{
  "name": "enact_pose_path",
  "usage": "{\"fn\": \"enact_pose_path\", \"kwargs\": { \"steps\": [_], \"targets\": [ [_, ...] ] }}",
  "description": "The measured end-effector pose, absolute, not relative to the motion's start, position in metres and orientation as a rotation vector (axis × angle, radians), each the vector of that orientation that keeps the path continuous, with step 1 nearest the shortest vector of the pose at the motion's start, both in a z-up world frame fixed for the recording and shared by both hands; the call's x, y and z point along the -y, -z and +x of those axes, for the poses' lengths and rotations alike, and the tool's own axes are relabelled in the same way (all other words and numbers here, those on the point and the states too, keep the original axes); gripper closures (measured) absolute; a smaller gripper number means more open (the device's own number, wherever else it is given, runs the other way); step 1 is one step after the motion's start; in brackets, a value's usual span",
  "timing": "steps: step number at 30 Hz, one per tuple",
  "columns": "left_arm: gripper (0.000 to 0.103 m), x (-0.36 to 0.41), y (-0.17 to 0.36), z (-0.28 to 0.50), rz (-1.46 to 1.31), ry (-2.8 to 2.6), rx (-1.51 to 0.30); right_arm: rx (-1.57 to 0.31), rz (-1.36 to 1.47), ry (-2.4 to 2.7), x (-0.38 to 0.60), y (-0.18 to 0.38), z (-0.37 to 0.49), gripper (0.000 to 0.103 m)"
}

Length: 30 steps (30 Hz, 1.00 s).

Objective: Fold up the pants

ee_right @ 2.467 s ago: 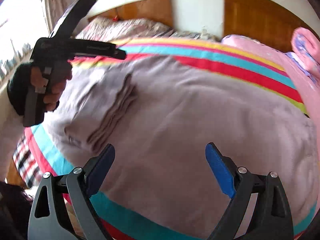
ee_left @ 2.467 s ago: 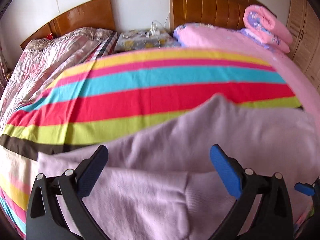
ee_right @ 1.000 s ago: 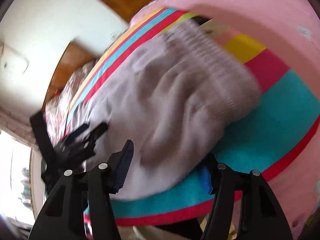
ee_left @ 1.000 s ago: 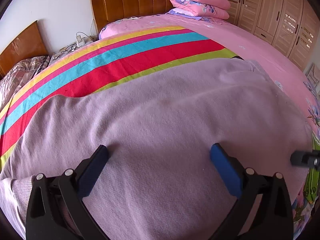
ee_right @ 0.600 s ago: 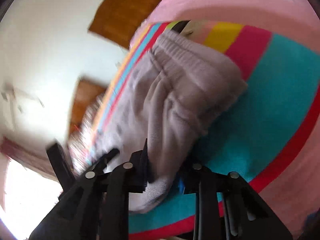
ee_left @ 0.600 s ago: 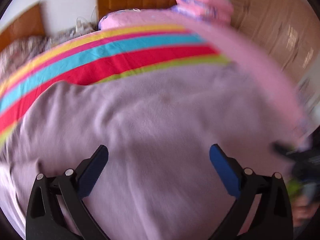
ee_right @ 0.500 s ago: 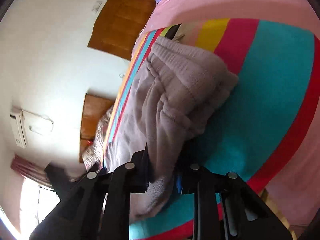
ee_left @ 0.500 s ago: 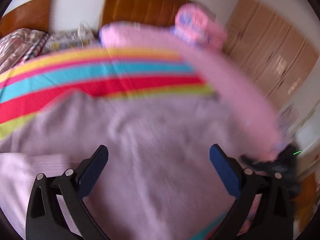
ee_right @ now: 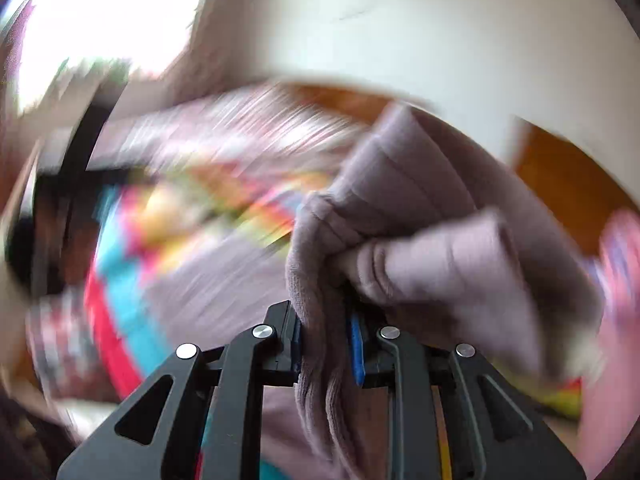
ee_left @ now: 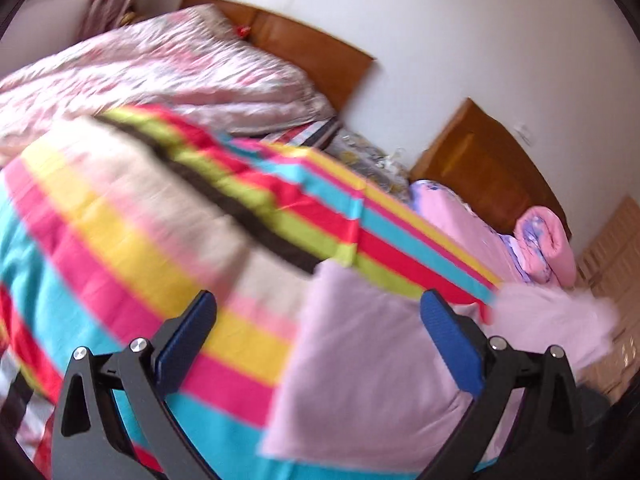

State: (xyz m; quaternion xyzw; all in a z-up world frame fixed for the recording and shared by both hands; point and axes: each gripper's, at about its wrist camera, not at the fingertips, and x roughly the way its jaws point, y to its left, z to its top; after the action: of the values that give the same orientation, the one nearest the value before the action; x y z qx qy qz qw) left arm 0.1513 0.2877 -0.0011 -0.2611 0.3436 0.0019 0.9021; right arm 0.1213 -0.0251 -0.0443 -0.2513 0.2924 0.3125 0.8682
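Bedroom, daylight, both views blurred by motion. Bed: covered by a striped sheet in pink, yellow, turquoise, red, lime and brown bands. Second bed at the far left under a pale pink patterned quilt. Two brown wooden headboards against a white wall. Rolled pink blanket at the head of the near bed; panelled wardrobe doors at the right edge. Pants: lilac-grey knit, spread on the striped sheet at the right, one bunched end raised. Right claw: clamped narrow on that bunched fabric. Left claw: spread wide, nothing between its blue pads, above the sheet and the pants' edge.
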Motion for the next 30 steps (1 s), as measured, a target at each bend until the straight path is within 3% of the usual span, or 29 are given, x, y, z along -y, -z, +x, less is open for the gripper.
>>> {"fn": "enact_pose_path", "kwargs": {
  "steps": [2,4,19,24,27,28,29,30],
  "targets": [
    [0.001,-0.300,0.016,0.141,-0.566,-0.007,-0.749,-0.704,-0.666,-0.737,-0.014,0.095,0.111,0.081],
    [0.001,-0.306,0.028,0.132,-0.598,0.045,-0.794,-0.650,-0.781,-0.715,-0.030,0.123,0.090,0.081],
    [0.001,-0.232,0.062,0.158,-0.824,0.492,-1.063,-0.561,-0.668,-0.718,-0.009,0.085,0.096,0.082],
    [0.002,-0.196,0.069,0.190,-0.738,0.485,-1.132,-0.584,-0.643,-0.742,-0.007,0.089,0.098,0.078],
    [0.003,-0.187,0.074,0.196,-0.728,0.443,-1.138,-0.593,-0.526,-0.791,0.018,0.074,0.097,0.059],
    [0.004,-0.186,0.074,0.195,-0.716,0.438,-1.132,-0.574,-0.474,-0.783,0.034,0.066,0.095,0.046],
    [0.012,-0.186,0.074,0.193,-0.702,0.427,-1.126,-0.559,-0.387,-0.757,0.060,0.056,0.095,0.033],
    [0.019,-0.188,0.075,0.191,-0.696,0.419,-1.121,-0.559,-0.301,-0.726,0.087,0.049,0.095,0.029]
  ]
}}
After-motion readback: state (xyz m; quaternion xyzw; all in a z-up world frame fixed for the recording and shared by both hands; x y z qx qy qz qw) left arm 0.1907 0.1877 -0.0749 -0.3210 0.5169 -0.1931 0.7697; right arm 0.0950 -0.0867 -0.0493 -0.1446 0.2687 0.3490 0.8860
